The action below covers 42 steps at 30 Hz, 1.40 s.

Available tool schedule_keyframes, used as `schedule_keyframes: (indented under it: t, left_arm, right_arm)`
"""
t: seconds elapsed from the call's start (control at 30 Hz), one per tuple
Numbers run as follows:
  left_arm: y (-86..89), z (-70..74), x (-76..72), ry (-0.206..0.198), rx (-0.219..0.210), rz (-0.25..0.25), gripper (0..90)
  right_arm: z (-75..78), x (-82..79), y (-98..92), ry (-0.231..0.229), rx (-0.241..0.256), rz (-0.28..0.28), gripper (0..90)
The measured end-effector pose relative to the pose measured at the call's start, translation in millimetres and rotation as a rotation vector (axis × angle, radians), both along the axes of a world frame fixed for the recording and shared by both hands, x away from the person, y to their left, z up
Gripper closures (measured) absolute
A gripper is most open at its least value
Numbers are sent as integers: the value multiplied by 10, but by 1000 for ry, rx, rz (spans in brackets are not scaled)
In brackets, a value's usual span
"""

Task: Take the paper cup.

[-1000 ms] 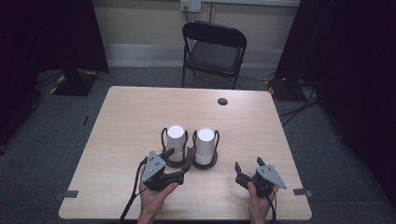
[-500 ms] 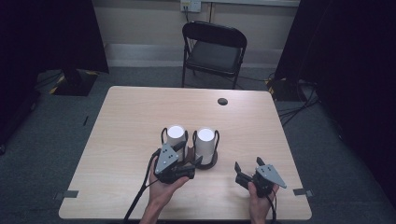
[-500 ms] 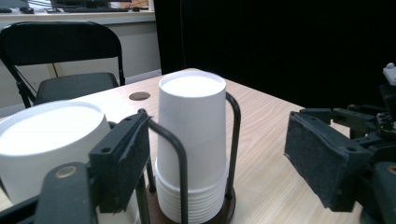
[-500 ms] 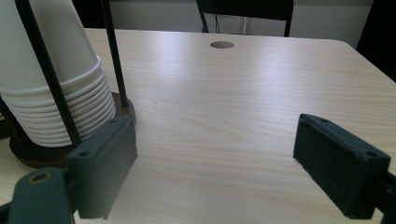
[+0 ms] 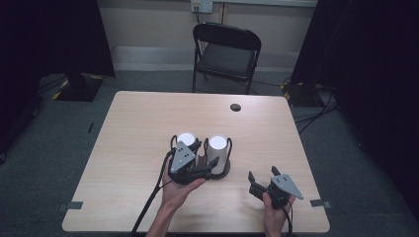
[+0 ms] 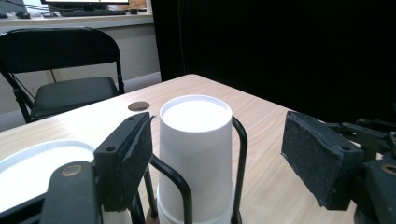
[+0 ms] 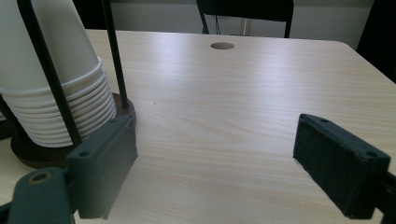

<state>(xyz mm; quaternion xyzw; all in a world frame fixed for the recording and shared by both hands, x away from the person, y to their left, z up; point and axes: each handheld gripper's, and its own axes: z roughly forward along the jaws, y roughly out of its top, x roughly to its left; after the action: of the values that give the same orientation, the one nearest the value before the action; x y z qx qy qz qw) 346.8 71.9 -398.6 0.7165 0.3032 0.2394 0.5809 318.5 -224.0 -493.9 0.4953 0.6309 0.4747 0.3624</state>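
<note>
White tapered paper cups [image 5: 218,154] | black wire holder [image 5: 228,168] | pale woodgrain table [image 5: 148,128]

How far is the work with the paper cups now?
Nothing looks done yet: both stacks of white paper cups stand in their wire holders. In hand: the left hand-held gripper, jaws open, is around the right stack. Left: closing and lifting a cup. The right hand-held gripper waits open.

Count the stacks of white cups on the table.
2: the left stack stands behind the left gripper; the right stack stands beside it, between that gripper's open jaws.
</note>
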Motion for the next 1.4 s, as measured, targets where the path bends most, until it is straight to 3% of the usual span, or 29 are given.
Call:
schedule_keyframes:
  t: [0.33, 0.53, 0.8, 1.2, 1.4]
  left_arm:
    - [-132, 25, 149, 14, 45, -18, 231]
    - [-175, 50, 262, 15, 35, -16, 246]
    - [-247, 33, 395, 42, 67, -18, 242]
    - [-297, -45, 497, 78, 72, -4, 244]
    - [-330, -77, 515, 67, 90, -6, 259]
  right_arm:
    - [0, -2, 0, 0, 1, -1, 128]
    - [1, -6, -2, 0, 4, 3, 129]
    - [1, -6, -3, -1, 5, 5, 129]
    - [0, -9, -4, -4, 8, 11, 130]
    - [-1, -10, -10, -6, 13, 7, 131]
